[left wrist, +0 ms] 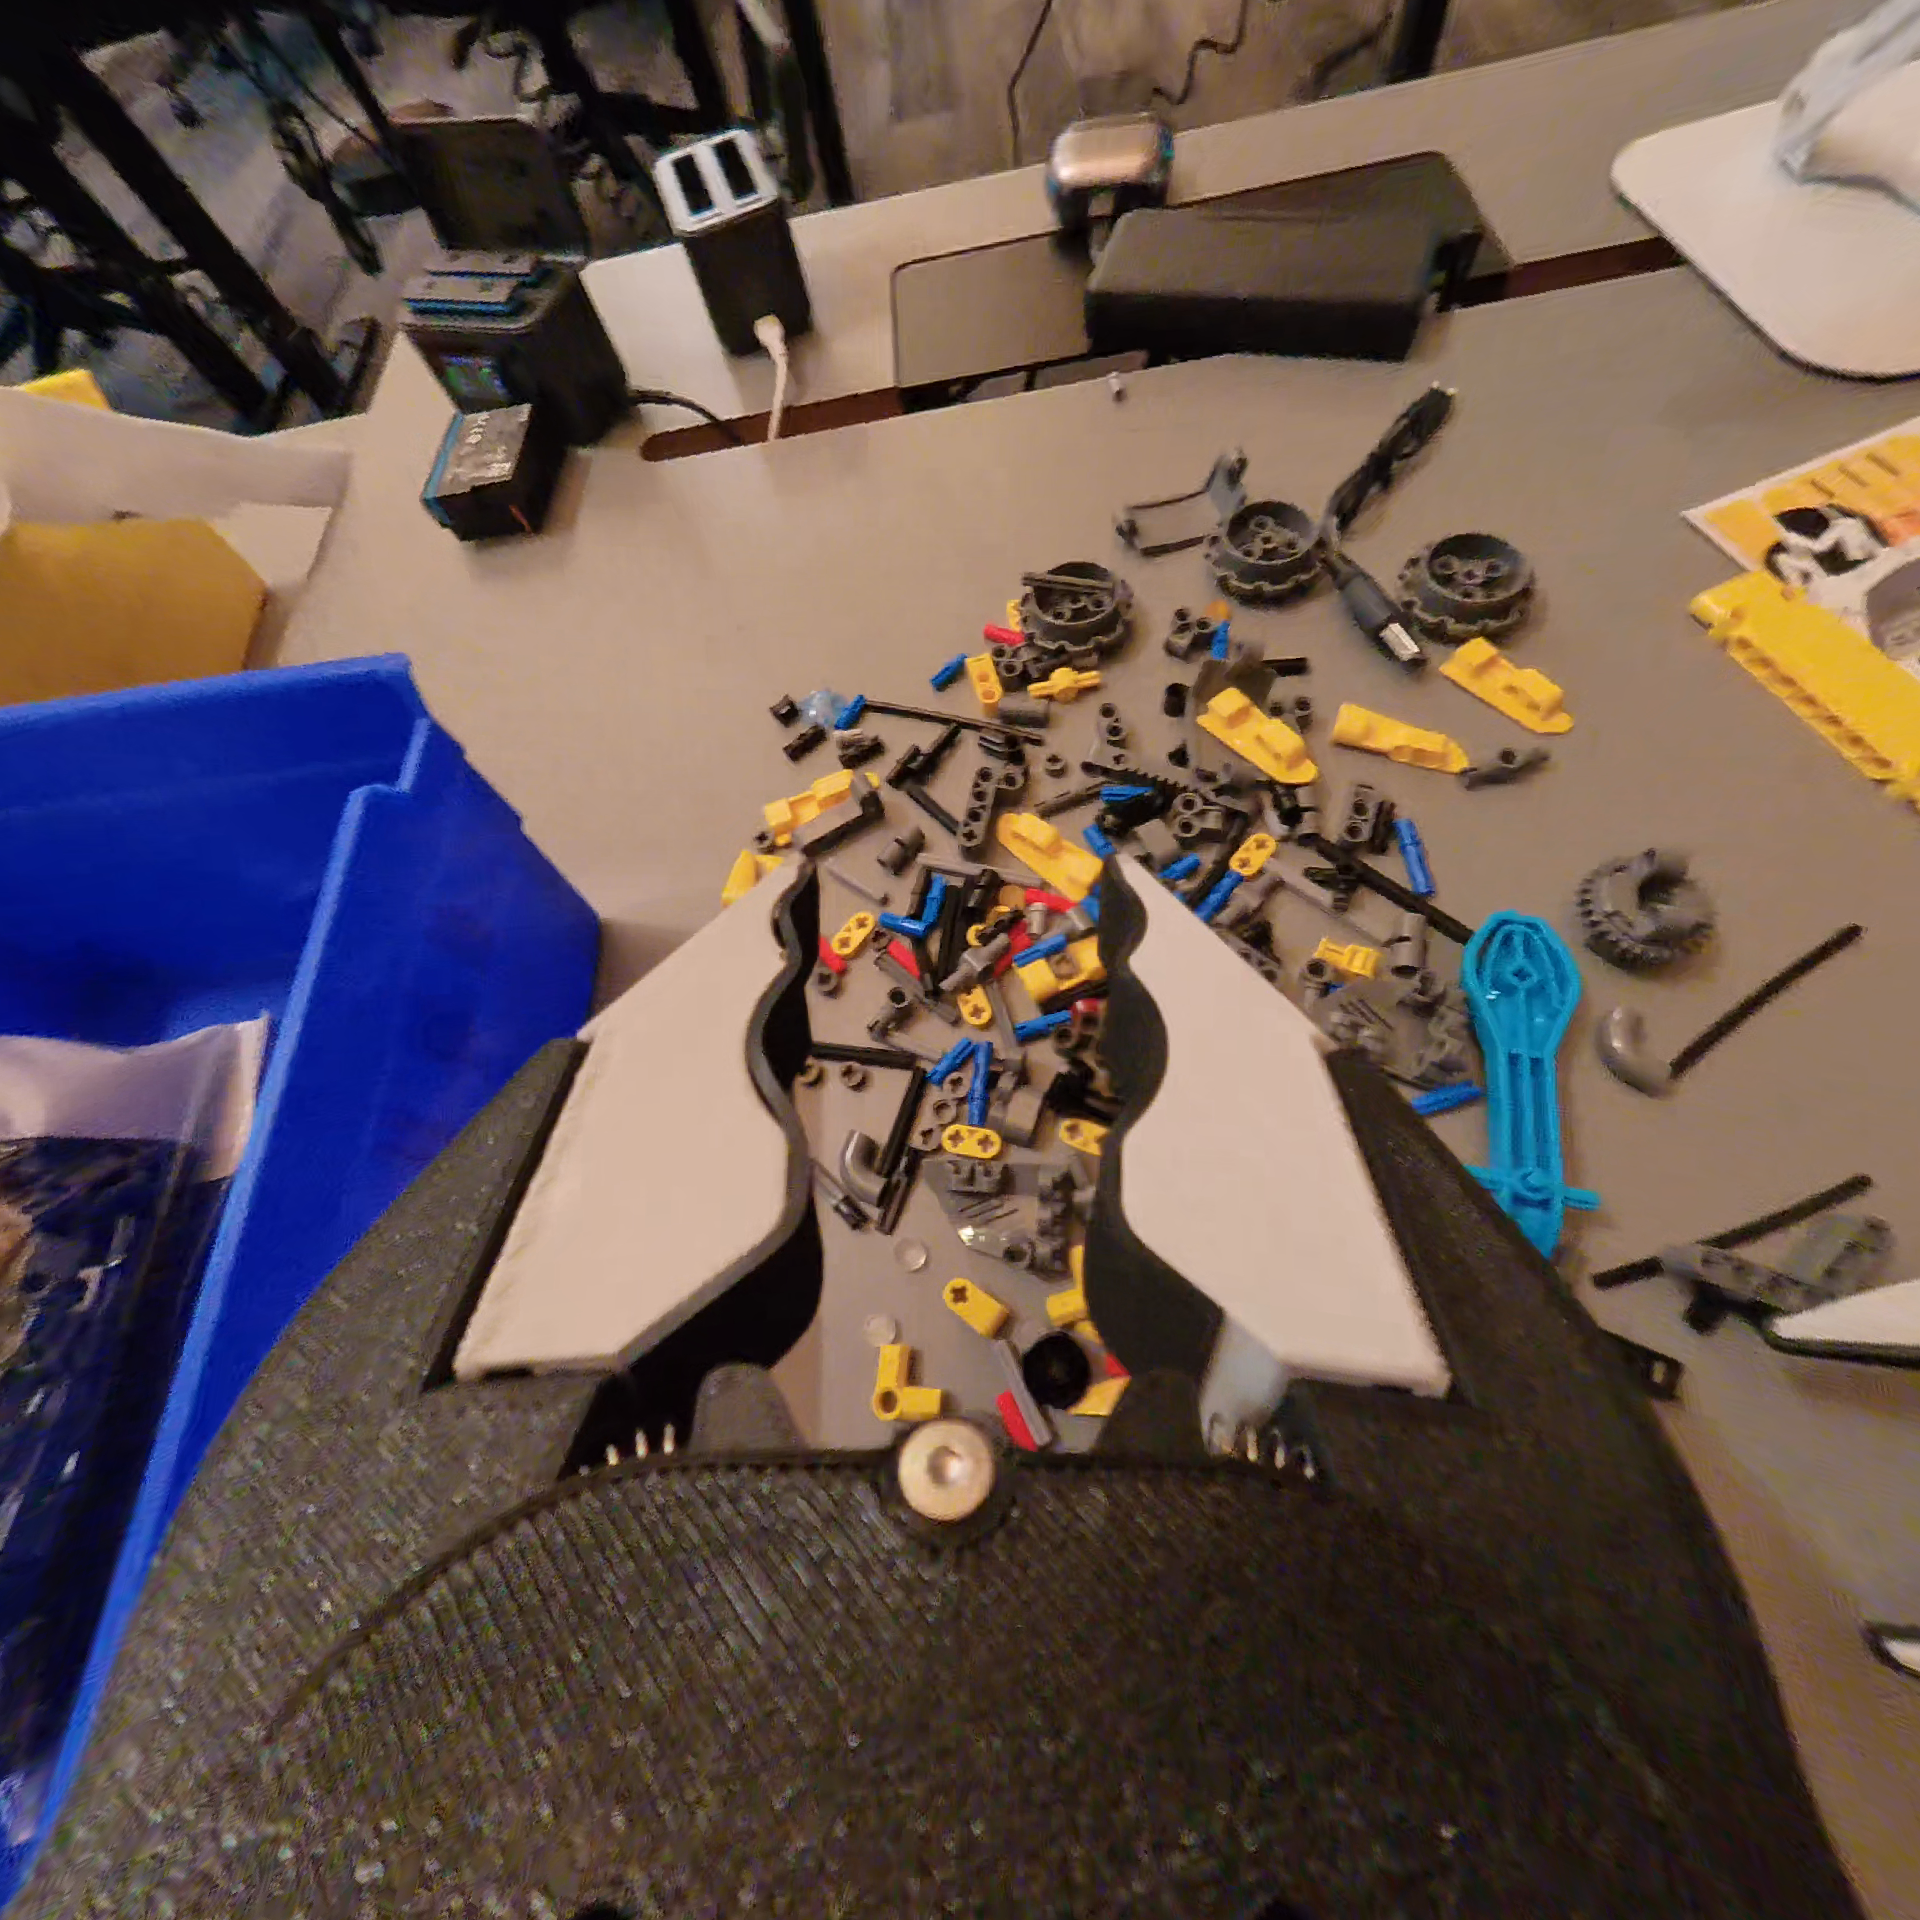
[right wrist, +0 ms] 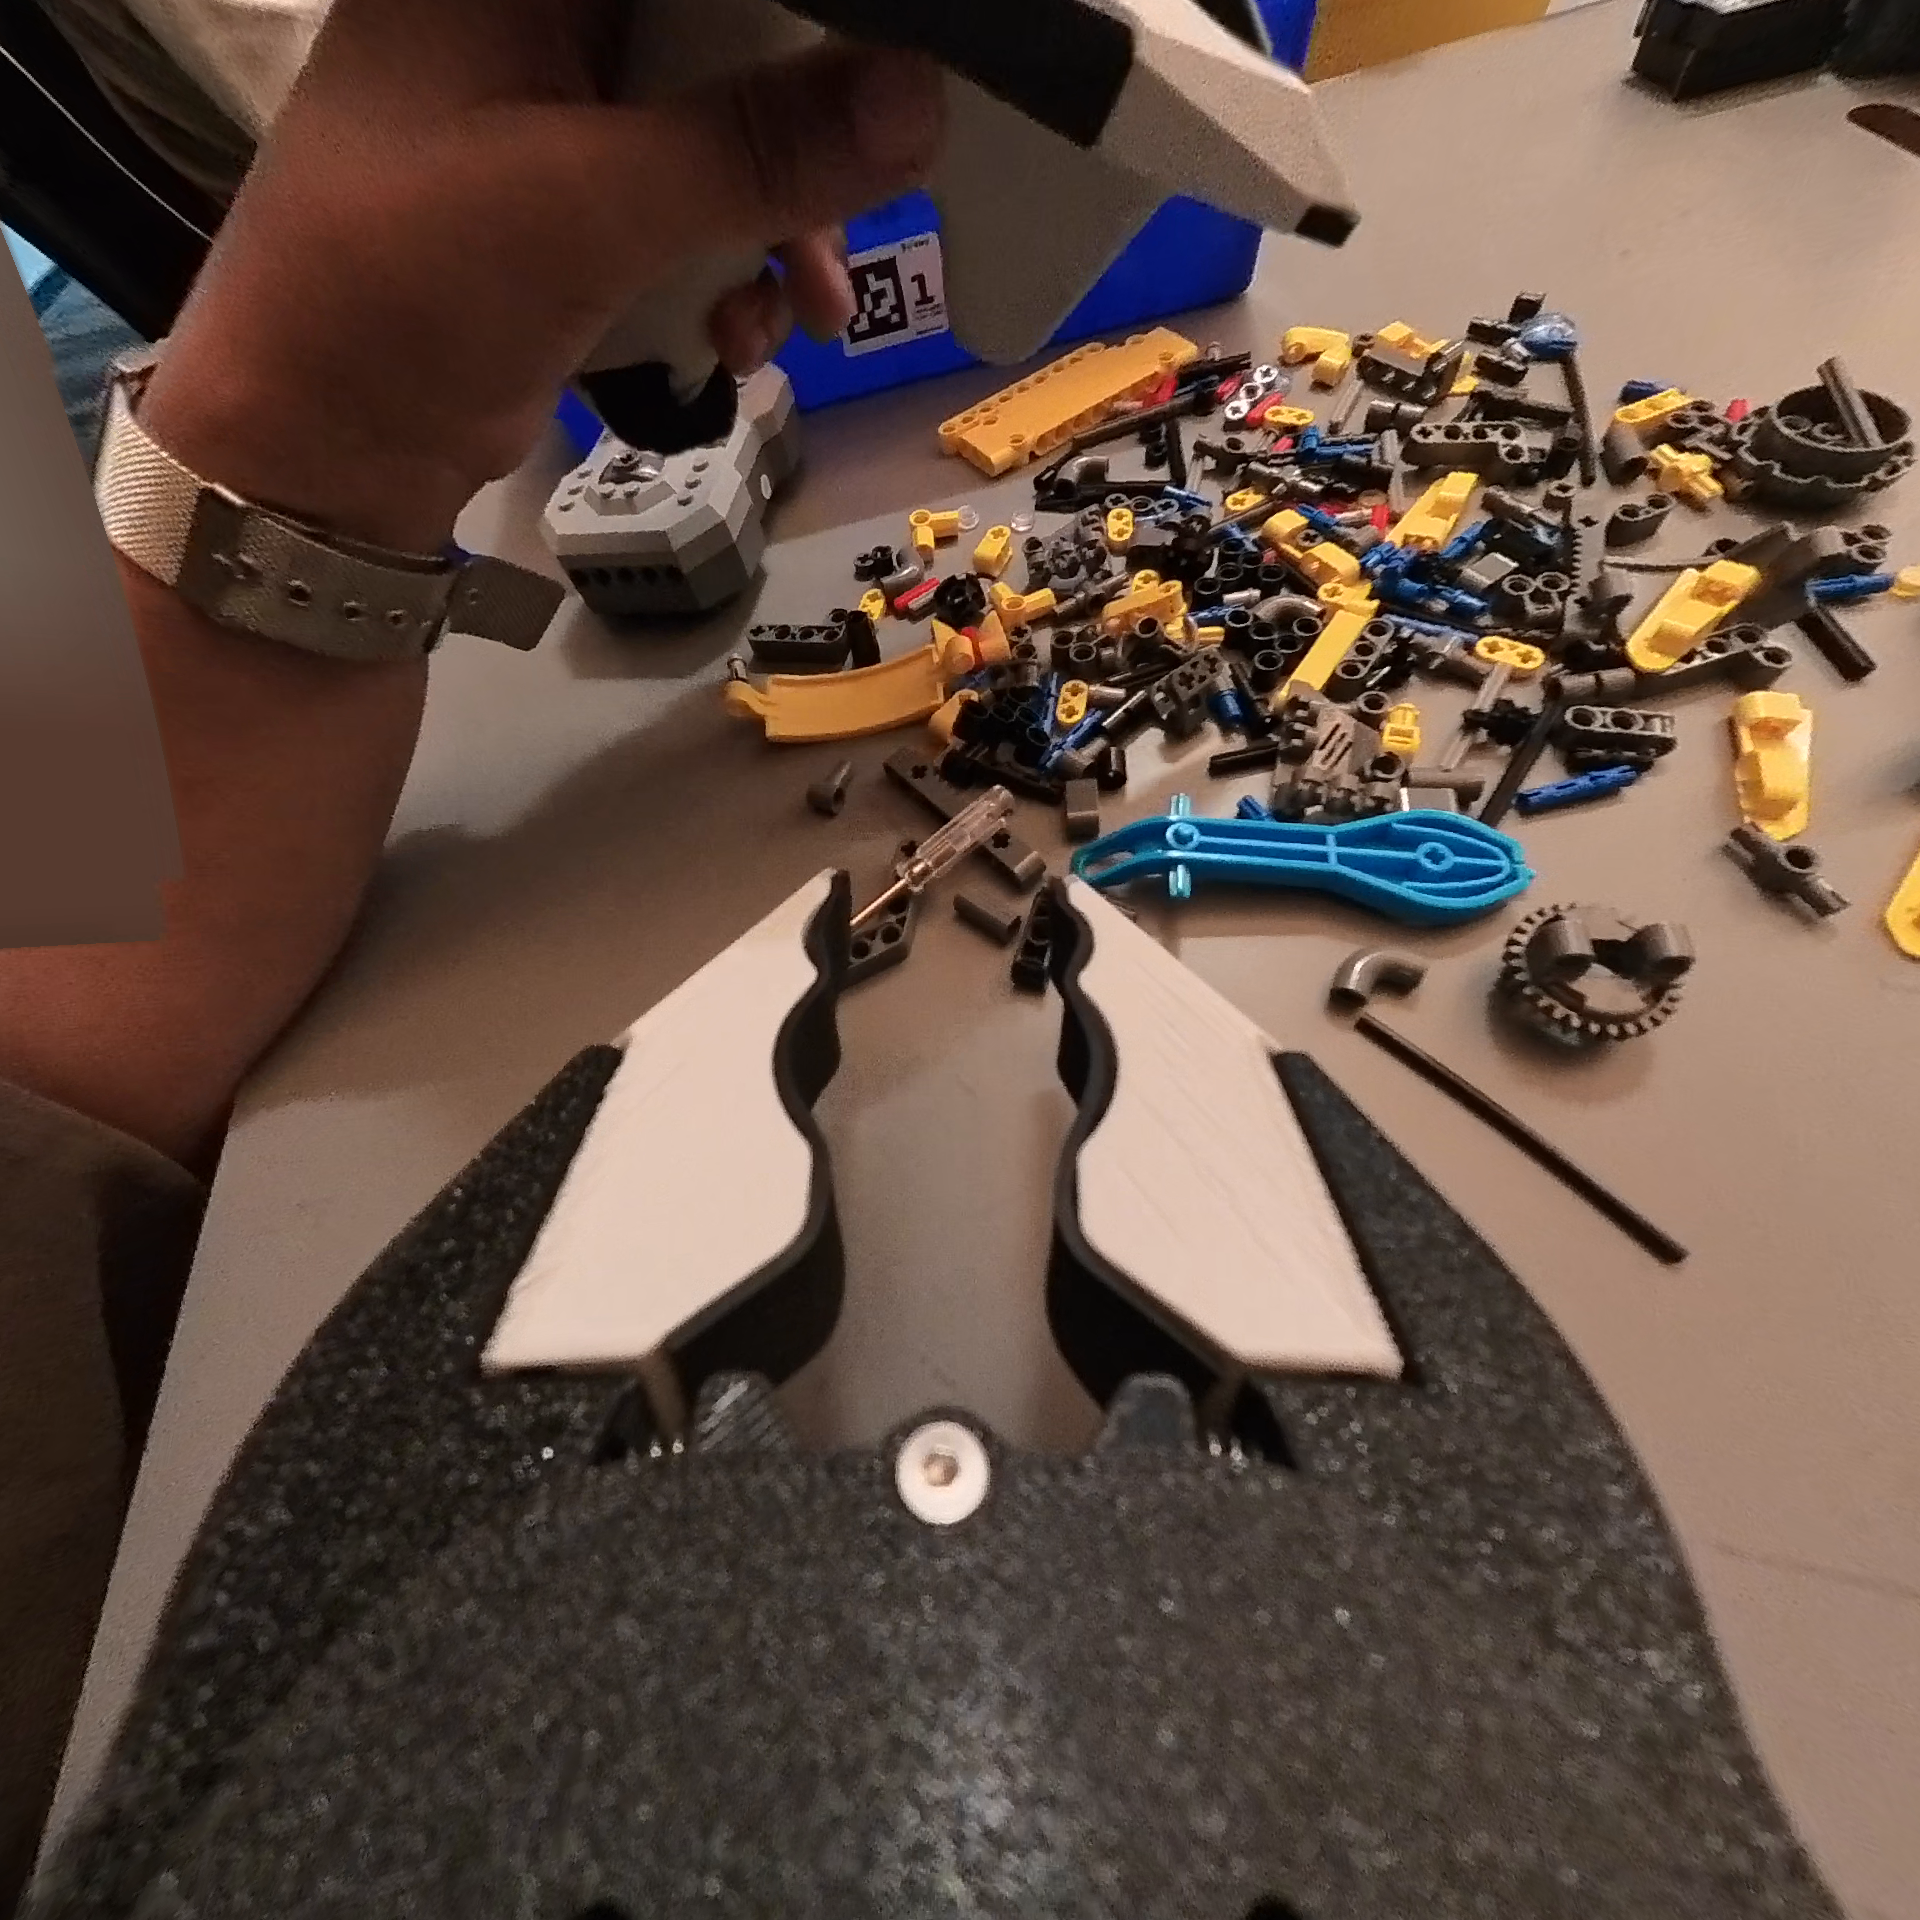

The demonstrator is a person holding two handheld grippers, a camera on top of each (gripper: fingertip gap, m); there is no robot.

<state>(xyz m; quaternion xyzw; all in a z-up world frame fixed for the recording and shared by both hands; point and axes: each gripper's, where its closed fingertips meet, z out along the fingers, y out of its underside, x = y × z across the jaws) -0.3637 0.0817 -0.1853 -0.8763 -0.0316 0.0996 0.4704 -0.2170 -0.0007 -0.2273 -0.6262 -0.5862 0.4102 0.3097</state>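
My left gripper (left wrist: 951, 883) hangs spread wide over the heap of small yellow, blue and black plastic building pieces (left wrist: 1039, 935) on the grey surface (left wrist: 623, 644), holding nothing. My right gripper (right wrist: 940, 899) is part open, empty, nearest a small clear-handled screwdriver (right wrist: 951, 847). I judge the pieces light, stiff and slippery; pinch across flat sides.

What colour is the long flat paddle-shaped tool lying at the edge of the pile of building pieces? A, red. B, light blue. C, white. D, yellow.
B: the paddle-shaped tool is light blue in both wrist views, lying flat on the grey table at the edge of the pile of building pieces, just beyond the open right gripper.
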